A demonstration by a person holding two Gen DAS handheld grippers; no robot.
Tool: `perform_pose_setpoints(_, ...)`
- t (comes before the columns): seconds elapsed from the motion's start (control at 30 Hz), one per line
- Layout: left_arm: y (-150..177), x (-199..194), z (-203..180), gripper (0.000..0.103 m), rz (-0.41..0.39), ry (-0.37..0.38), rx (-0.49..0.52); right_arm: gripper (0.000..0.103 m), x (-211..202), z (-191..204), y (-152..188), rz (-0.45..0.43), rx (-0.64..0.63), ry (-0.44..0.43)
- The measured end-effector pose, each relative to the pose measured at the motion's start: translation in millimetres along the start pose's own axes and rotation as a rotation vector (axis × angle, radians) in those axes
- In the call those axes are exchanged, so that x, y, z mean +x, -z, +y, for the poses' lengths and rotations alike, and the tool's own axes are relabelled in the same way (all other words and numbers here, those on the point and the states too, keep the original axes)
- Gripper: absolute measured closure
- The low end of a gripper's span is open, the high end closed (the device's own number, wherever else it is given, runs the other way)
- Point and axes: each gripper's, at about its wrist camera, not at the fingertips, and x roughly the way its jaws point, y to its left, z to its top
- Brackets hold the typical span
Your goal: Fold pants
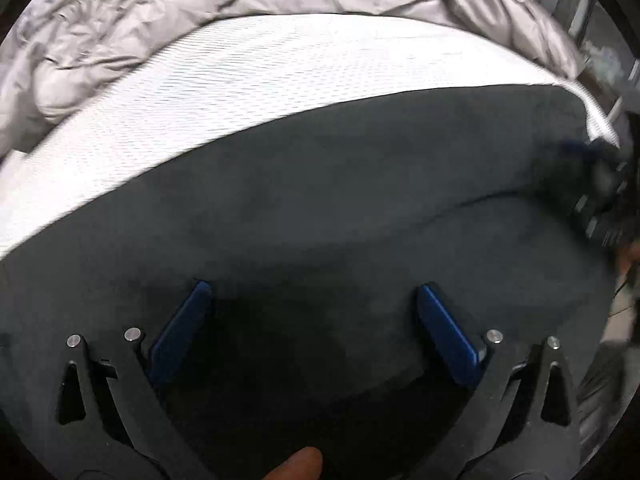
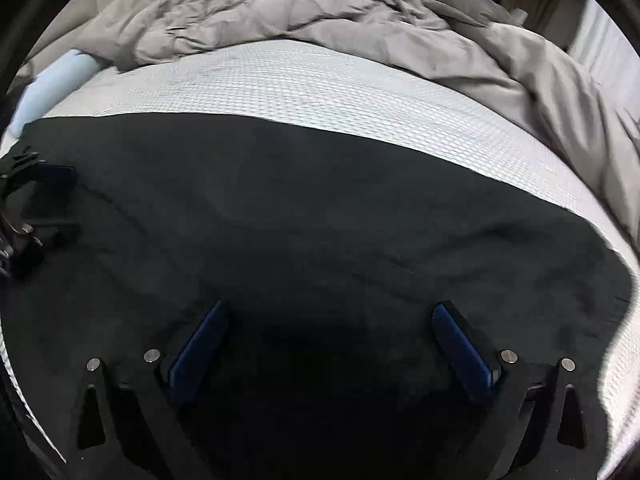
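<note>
Fingers [image 1: 198,312] of the left gripper [image 1: 312,292] stand wide apart with nothing between them, low over the dark pants [image 1: 320,200]; the right gripper [image 2: 332,312] is spread the same way, its blue fingers [image 2: 456,336] empty. The pants lie flat on the white textured bed [image 2: 320,88], near its front edge, with a rumpled grey duvet [image 2: 280,8] well behind. Their long axis seems to run sideways across both views, though which end is the waistband I cannot tell. The cloth looks soft, light and limp, so it should drape and sag; pinching an outer edge or corner seems best
</note>
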Motion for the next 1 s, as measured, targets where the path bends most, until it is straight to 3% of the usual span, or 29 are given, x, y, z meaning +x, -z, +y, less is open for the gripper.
perform_pose_setpoints(0.03,6,1,13,0.0,-0.002,-0.02,-0.009,0.001,-3,-11,2,-0.002,0.001,0.086)
perform_pose_setpoints(0.1,15,0,32,0.001,0.0,0.011,-0.053,0.001,-6,-48,15,0.018,0.052,0.286)
perform_pose_setpoints(0.13,19,0,40,0.001,-0.001,0.026,-0.08,0.001,-6,-65,21,0.03,0.1,0.324)
perform_pose_setpoints(0.2,21,1,51,0.001,0.004,-0.019,-0.113,0.001,-7,-103,35,0.041,0.219,0.352)
perform_pose_setpoints(0.27,23,0,51,0.001,0.005,-0.02,-0.125,0.001,-11,-118,41,0.02,0.293,0.305)
perform_pose_setpoints(0.33,20,-4,48,0.001,0.016,-0.057,-0.115,0.001,-16,-116,37,0.006,0.299,0.316)
perform_pose_setpoints(0.4,18,-10,45,0.001,0.007,-0.076,-0.116,0.001,-31,-94,35,-0.006,0.225,0.359)
perform_pose_setpoints(0.47,8,-18,35,0.001,-0.023,-0.062,-0.101,0.001,-44,-70,33,-0.043,0.161,0.322)
perform_pose_setpoints(0.6,-21,-11,6,0.001,-0.043,-0.032,-0.039,0.001,-33,-25,-19,-0.099,0.102,0.132)
perform_pose_setpoints(0.7,-35,13,-19,0.001,0.009,-0.011,-0.002,0.001,-4,3,-52,-0.1,0.082,-0.006)
perform_pose_setpoints(0.77,-33,23,-28,0.001,0.033,-0.014,0.012,0.001,19,22,-61,-0.041,0.088,-0.093)
perform_pose_setpoints(0.83,-33,29,-24,0.0,0.045,0.001,-0.005,0.001,39,34,-58,0.017,0.038,-0.015)
perform_pose_setpoints(0.9,-31,29,-15,0.0,0.041,0.008,-0.038,0.001,41,14,-59,0.005,0.05,0.018)
perform_pose_setpoints(1.0,-24,28,-2,0.0,0.039,0.009,-0.077,0.001,39,-52,-40,0.022,0.2,0.324)
